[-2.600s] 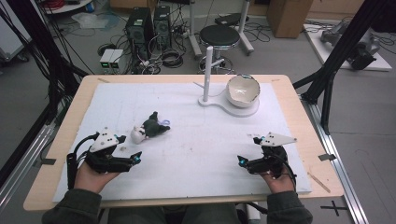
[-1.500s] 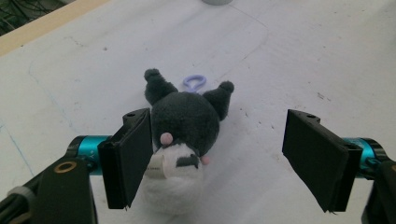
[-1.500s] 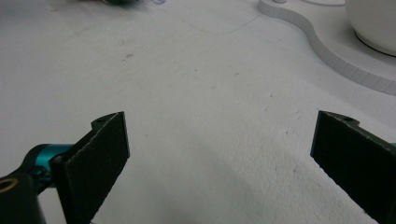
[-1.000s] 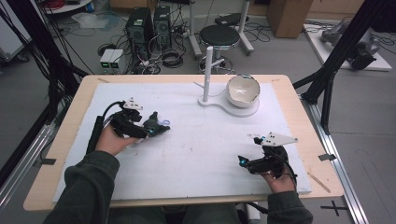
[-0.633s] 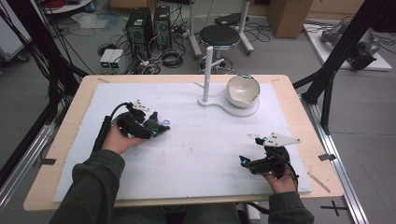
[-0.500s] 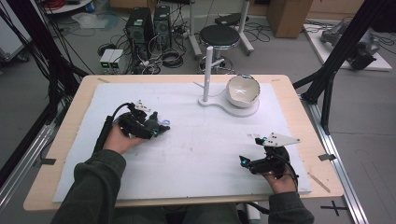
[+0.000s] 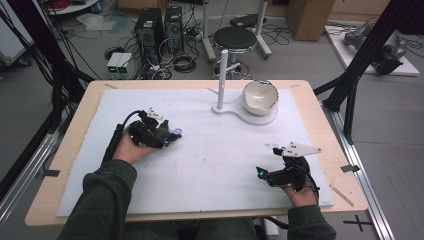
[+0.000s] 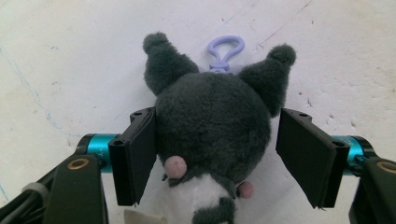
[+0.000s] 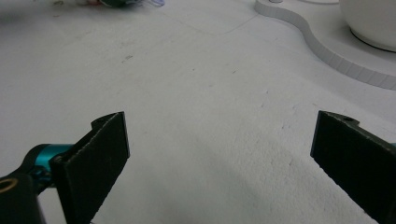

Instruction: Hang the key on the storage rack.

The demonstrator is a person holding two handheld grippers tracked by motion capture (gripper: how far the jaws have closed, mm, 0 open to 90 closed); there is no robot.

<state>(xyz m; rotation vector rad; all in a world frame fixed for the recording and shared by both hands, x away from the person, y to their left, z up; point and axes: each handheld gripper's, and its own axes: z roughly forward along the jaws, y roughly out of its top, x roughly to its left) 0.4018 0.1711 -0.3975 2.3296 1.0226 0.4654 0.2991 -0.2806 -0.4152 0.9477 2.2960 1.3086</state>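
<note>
Whereas seconds earlier the left gripper (image 8: 212,154) rested near the table's front edge, it now straddles the dark plush keychain toy (image 8: 212,128) left of the bowl stand (image 7: 235,107) — jaws wide, one pad touching, not clamped. Right gripper (image 9: 219,163) idles, jaws wide, empty — a grasp appears imminent.

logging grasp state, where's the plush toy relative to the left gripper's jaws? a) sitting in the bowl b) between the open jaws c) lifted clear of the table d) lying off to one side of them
b: in the left gripper view the dark plush toy sits between the two spread jaws of the left gripper, one pad touching its side, the other apart from it.
</note>
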